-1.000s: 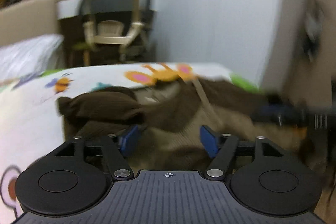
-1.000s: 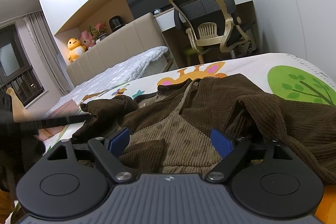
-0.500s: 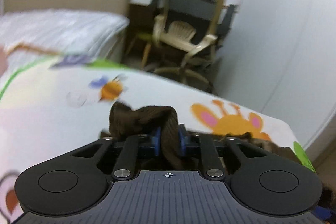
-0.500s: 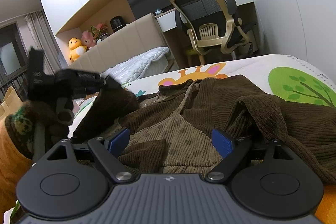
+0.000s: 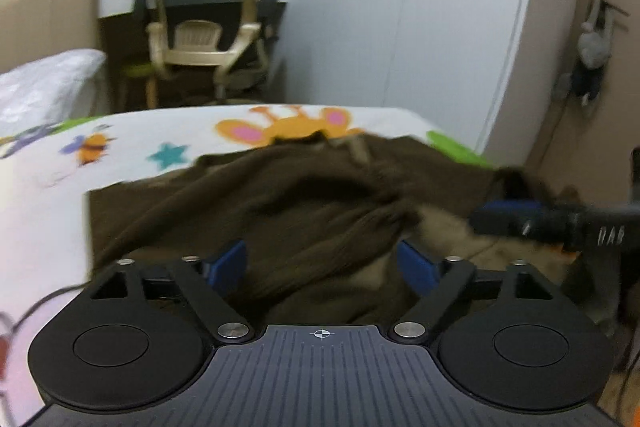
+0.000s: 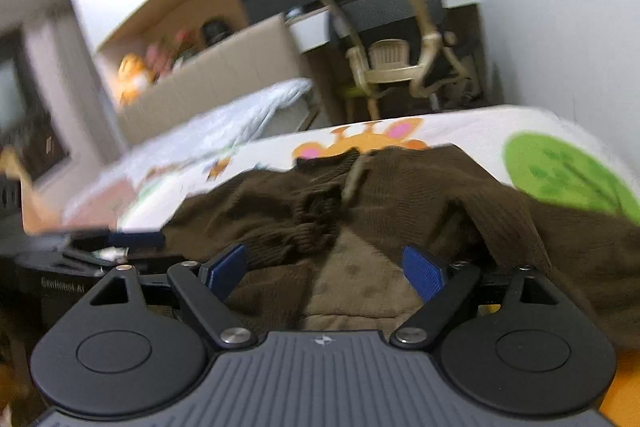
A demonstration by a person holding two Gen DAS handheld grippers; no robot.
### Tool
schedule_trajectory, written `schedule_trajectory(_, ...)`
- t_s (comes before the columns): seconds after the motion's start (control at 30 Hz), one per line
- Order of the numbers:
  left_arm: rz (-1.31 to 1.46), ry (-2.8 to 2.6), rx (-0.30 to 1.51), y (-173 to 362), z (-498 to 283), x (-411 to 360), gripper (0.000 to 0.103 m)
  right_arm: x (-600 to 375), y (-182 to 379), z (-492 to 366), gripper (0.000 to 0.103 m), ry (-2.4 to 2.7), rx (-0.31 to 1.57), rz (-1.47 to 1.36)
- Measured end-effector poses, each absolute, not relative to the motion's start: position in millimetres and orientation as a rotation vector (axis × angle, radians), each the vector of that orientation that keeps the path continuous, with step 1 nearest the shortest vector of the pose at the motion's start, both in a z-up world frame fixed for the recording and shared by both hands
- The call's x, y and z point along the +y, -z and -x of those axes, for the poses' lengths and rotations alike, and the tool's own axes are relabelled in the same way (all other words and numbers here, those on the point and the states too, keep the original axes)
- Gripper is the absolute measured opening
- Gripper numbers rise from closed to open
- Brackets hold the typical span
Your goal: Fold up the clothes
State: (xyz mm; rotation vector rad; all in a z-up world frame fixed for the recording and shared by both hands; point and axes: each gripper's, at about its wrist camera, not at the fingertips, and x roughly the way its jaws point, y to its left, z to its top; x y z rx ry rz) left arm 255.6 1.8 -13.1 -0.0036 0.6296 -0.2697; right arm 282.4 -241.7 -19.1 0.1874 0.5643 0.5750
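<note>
A brown knit sweater [image 5: 304, 195] lies spread on a cartoon-print bed sheet [image 5: 132, 143] as a person works to fold it with two handheld grippers. Ahead of the left gripper [image 5: 320, 263] a sleeve [image 5: 320, 247] lies across the sweater's body and runs back between the blue pads [image 5: 416, 265]. The jaws are opening, already wide, and neither pad presses the cloth, so the sleeve looks released. The right gripper [image 6: 326, 269] hovers over the sweater's lighter tan front panel [image 6: 360, 287], its jaws spread wide and gripping nothing; the ribbed cuff [image 6: 308, 227] of the folded-in sleeve sits just beyond its pads, and the sweater's far sleeve [image 6: 532, 227] bunches beyond its right pad, toward the green tree print [image 6: 568, 175].

The step in hand appears to be laying the sleeves inward. To do it well, the left hand should draw straight back so the open pads do not drag the sleeve out of place. The right hand would then need a pinch near the far sleeve's end, carrying it flat across the chest without lifting the body. An office chair [image 5: 204, 23] stands past the bed.
</note>
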Motion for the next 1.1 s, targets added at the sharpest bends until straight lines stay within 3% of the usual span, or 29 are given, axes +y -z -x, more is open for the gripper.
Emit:
schedule_trajectory(0.1, 0.026, 0.265, 0.618, 13.8, -244.2, 18.6, 0.097, -223.6, -6.3, -286.6, 0.084, -0.627, 0.566, -0.121)
schedule_trajectory(0.23, 0.087, 0.263, 0.631, 21.3, -236.5, 36.3, 0.099, -195.9, -6.3, -329.9, 0.058, -0.589, 0.663, -0.122)
schedule_trajectory(0.4, 0.148, 0.277, 0.593, 9.0, -230.3, 49.5, 0.099, -161.7, 28.9, -372.7, 0.050, -0.494, 0.740, -0.068)
schedule_trajectory(0.5, 0.159, 0.284, 0.534, -10.9, -228.0, 59.3, 0.099, -157.5, 26.3, -366.2, 0.020, -0.558, 0.720, -0.053)
schedule_trajectory(0.7, 0.213, 0.289, 0.422, -39.4, -260.3, 67.1, 0.102, -183.2, -1.5, -365.2, 0.019, -0.478, 0.648, 0.006)
schedule_trajectory(0.9, 0.310, 0.303, 0.547, -0.2, -305.5, 58.1, 0.103, -198.9, 33.3, -372.3, 0.026, -0.399, 0.740, 0.007)
schedule_trajectory(0.97, 0.316, 0.273, 0.620, 25.0, -311.3, 57.4, 0.103, -204.9, 23.9, -366.0, 0.034, -0.403, 0.728, -0.002)
schedule_trajectory(1.1, 0.359, 0.263, 0.625, 39.7, -307.4, 67.5, 0.103, -244.9, -14.8, -336.9, 0.064, -0.377, 0.601, -0.024)
